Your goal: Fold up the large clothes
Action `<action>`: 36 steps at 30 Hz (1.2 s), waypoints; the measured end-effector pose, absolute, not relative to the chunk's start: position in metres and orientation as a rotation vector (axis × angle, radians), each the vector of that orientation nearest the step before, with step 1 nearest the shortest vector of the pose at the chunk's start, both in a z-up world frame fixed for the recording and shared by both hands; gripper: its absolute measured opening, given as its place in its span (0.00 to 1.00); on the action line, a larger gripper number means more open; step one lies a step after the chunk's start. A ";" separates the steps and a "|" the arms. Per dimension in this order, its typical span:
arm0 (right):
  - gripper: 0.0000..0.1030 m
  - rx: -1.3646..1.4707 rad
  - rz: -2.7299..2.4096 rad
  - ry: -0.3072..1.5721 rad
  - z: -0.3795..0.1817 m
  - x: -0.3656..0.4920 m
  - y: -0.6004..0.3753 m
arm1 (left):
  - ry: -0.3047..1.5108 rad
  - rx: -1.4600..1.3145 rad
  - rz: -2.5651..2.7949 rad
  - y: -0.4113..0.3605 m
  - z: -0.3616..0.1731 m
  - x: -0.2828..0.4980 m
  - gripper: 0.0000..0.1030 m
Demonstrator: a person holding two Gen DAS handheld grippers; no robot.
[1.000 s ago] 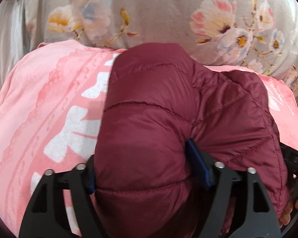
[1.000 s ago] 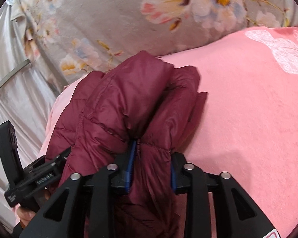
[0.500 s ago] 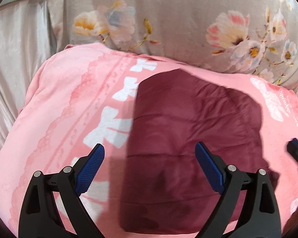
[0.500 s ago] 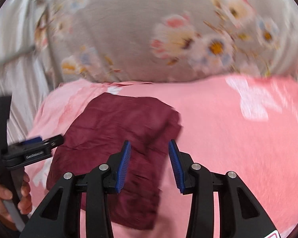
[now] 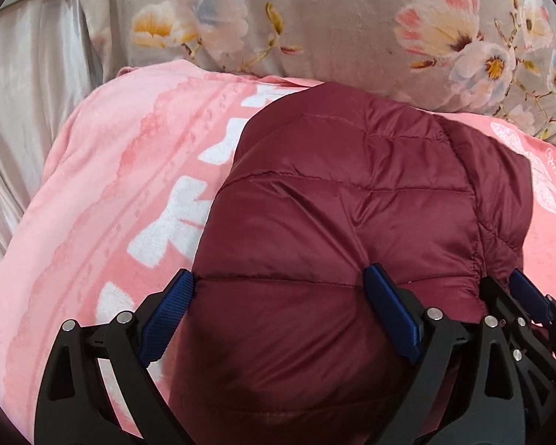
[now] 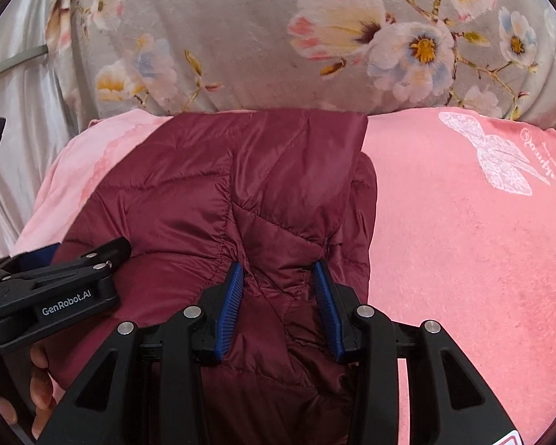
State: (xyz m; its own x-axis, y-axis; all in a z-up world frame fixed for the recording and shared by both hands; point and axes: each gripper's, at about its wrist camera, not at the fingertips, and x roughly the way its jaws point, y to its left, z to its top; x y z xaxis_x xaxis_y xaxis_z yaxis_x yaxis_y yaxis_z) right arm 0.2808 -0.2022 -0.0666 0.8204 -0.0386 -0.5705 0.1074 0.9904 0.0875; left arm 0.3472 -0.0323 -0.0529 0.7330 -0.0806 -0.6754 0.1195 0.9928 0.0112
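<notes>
A folded maroon quilted jacket lies on a pink blanket. My left gripper is pushed down over the jacket's near left part, jaws wide, and the padding bulges up between the blue pads. My right gripper stands on the jacket's near right part, jaws half apart, with a ridge of fabric between the pads. Neither pair of pads visibly squeezes the cloth. Each gripper shows at the edge of the other's view: the right gripper and the left gripper.
A grey floral cover rises behind the blanket. Silvery satin fabric hangs at the left. The pink blanket stretches bare to the right of the jacket, with a white bow print. A person's hand holds the left gripper.
A second ago both grippers clamped the bunched jacket. They let go and drew back, leaving it flat. Now both have come back down onto it, with fabric bulging between their jaws.
</notes>
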 end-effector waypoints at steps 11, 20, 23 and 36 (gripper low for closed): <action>0.39 0.153 -0.065 0.637 -0.071 0.285 -0.206 | 0.679 0.049 -0.100 -0.035 -0.074 0.344 0.92; 0.40 0.146 -0.069 0.645 -0.073 0.287 -0.205 | 0.694 0.030 -0.110 -0.033 -0.079 0.345 0.93; 0.40 0.147 -0.069 0.645 -0.073 0.287 -0.204 | 0.693 0.032 -0.108 -0.034 -0.079 0.345 0.93; 0.44 0.147 -0.076 0.645 -0.073 0.286 -0.204 | 0.694 0.016 -0.116 -0.033 -0.080 0.345 0.95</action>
State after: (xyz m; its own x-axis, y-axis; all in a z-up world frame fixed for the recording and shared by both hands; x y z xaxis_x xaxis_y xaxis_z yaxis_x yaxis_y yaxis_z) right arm 0.2865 -0.2043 -0.0733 0.7967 -0.0248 -0.6039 0.1162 0.9868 0.1127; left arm 0.3446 -0.0328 -0.0796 0.7624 -0.1017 -0.6391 0.1124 0.9934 -0.0240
